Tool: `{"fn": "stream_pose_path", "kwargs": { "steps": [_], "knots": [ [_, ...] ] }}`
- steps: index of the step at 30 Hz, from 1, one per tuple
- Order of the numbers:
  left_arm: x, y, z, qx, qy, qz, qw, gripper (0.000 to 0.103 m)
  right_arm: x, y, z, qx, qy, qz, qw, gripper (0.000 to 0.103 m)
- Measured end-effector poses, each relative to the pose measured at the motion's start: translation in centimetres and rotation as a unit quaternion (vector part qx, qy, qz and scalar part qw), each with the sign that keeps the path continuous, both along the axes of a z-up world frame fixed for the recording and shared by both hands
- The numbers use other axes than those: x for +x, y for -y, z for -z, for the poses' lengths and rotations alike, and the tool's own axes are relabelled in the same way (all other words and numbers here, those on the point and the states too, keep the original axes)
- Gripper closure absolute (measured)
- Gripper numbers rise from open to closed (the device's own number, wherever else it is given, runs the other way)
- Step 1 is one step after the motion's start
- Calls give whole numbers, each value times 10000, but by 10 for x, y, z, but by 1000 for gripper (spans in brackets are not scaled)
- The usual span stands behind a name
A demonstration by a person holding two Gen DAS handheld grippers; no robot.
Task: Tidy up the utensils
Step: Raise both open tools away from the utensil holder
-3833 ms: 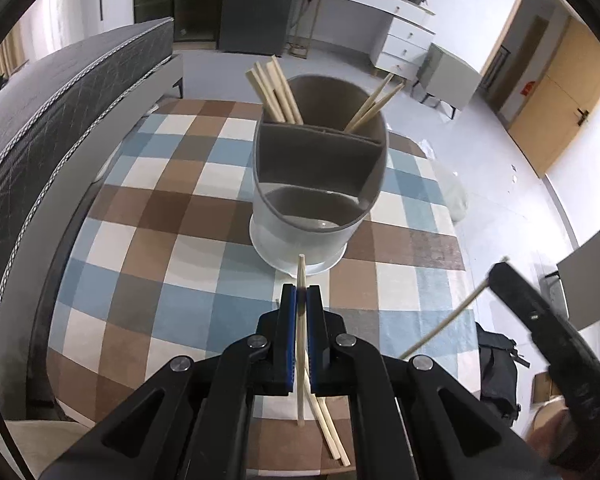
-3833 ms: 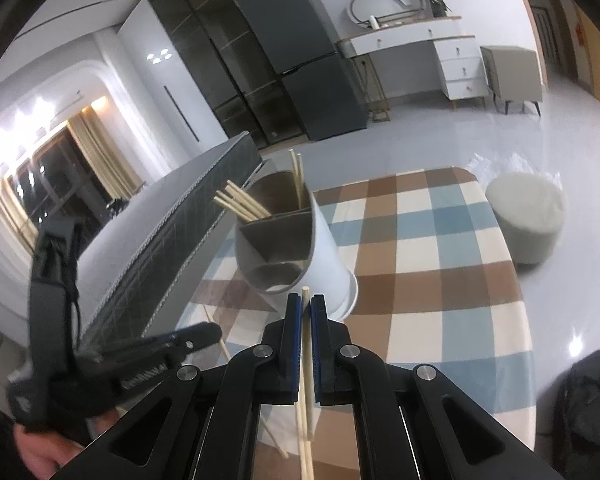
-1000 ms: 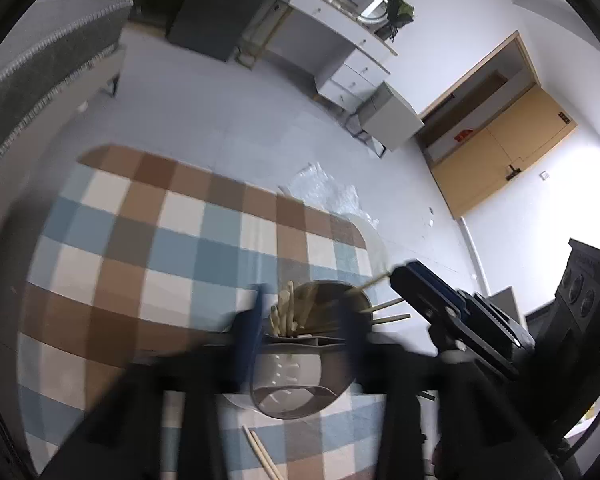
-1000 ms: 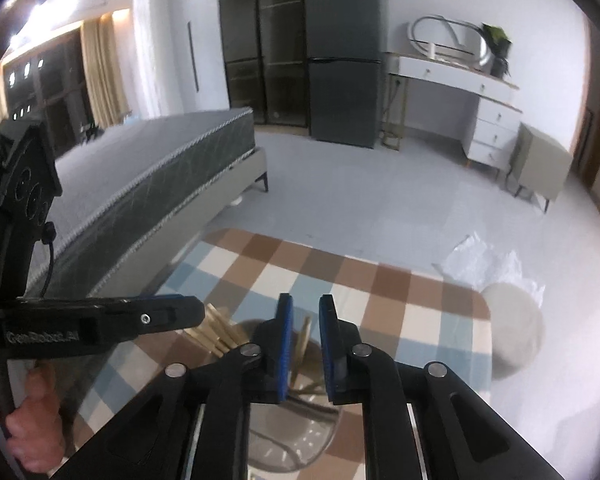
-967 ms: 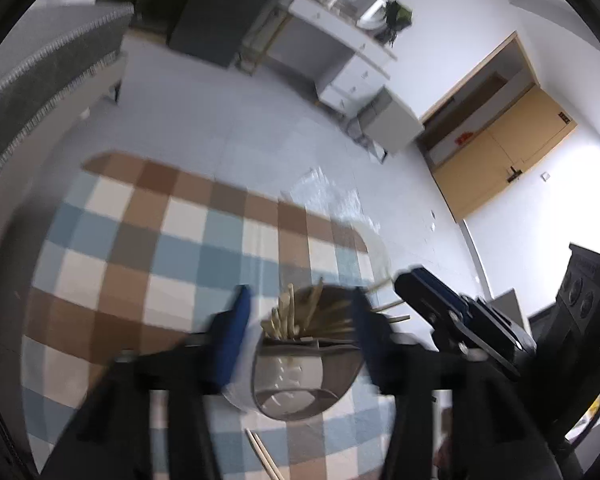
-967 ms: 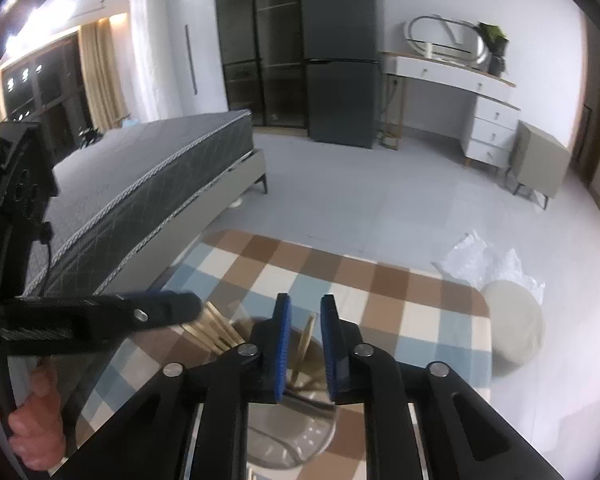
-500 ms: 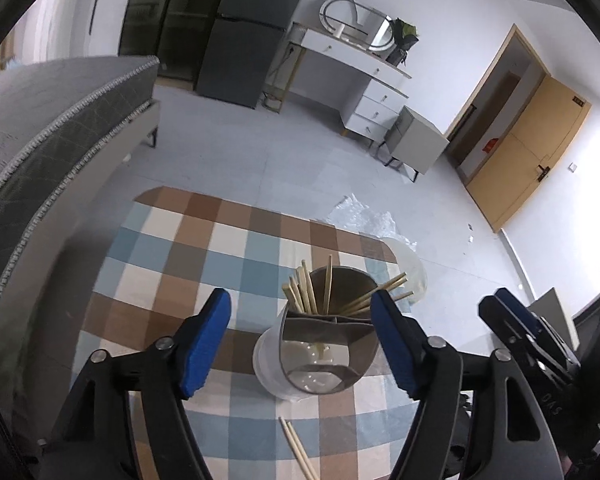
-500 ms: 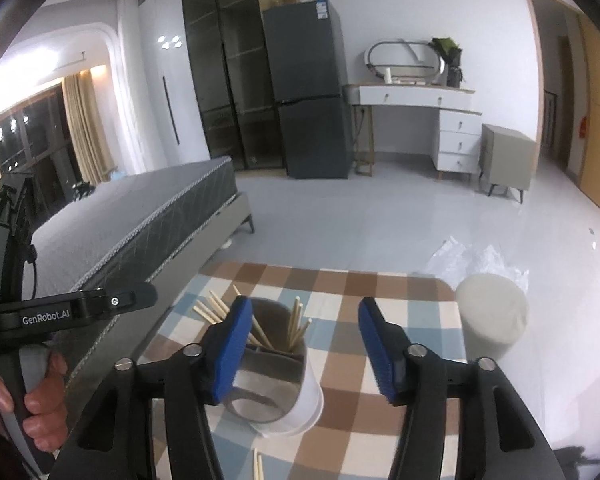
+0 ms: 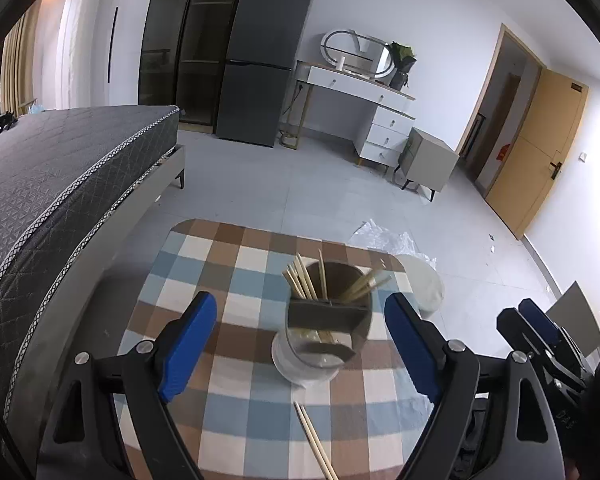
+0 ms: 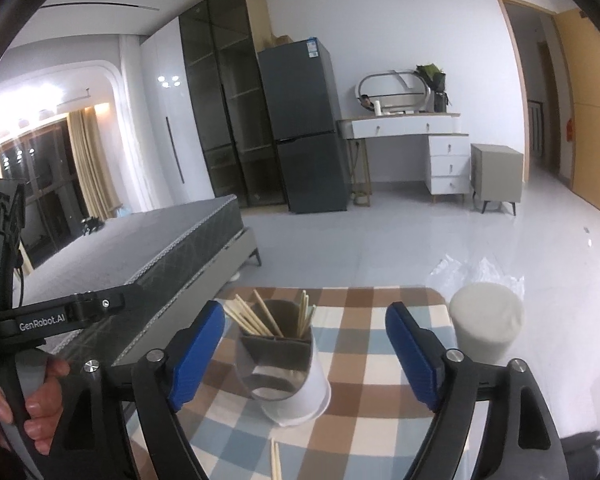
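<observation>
A white utensil holder [image 9: 320, 340] [image 10: 288, 372] with grey dividers stands on the checked table [image 9: 228, 400] [image 10: 364, 344]. Several wooden chopsticks [image 9: 304, 280] [image 10: 252, 318] stick up from its far compartments. Two loose chopsticks [image 9: 314, 440] [image 10: 276, 460] lie on the cloth in front of it. My left gripper [image 9: 300, 344] hangs above and short of the holder, its jaws opening wide with nothing gripped. My right gripper [image 10: 306, 354] is likewise back from the holder, jaws opening, nothing gripped. The holder only shows through each gap.
A dark mattress on a grey bed frame [image 9: 60, 200] [image 10: 172, 256] runs along the table's left side. A round pale stool [image 9: 420, 284] [image 10: 486, 322] stands off the far right corner. A hand [image 10: 32, 408] holds the left gripper's handle. Fridge, dresser and door stand far back.
Both grippers have let go of their chopsticks, which now stand in the holder, and have opened wide. Both have pulled back and up from the holder, so more of the room shows.
</observation>
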State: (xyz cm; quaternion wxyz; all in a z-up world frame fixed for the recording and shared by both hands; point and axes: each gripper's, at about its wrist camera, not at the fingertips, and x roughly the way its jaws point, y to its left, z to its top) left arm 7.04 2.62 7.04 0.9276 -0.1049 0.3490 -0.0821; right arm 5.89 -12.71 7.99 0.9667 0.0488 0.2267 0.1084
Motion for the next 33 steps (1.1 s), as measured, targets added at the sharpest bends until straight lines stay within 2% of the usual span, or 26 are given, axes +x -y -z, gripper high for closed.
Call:
{"fn": "stream_pose_path", "kwargs": {
  "steps": [7, 11, 16, 23, 29, 33],
  "knots": [
    [-30, 13, -1, 40, -189, 161, 9997, 20, -25, 7, 9, 168, -11, 35, 9999, 18],
    [-47, 23, -8, 215, -179, 257, 9993, 20, -41, 15, 16, 315, -36, 63, 9995, 17],
    [-70, 24, -10, 219, -102, 206, 9995, 19, -62, 21, 30, 427, -117, 72, 9990, 12],
    [-73, 22, 41, 397, -357, -31, 9986, 18, -72, 20, 61, 410, -491, -45, 9979, 12],
    [-60, 19, 89, 457, -692, -179, 9964, 18, -58, 12, 103, 218, -1275, -170, 9915, 13],
    [-45, 16, 117, 555, -837, -278, 9946, 18, -34, 6, 130, 176, -1922, -263, 9808, 27]
  ]
}}
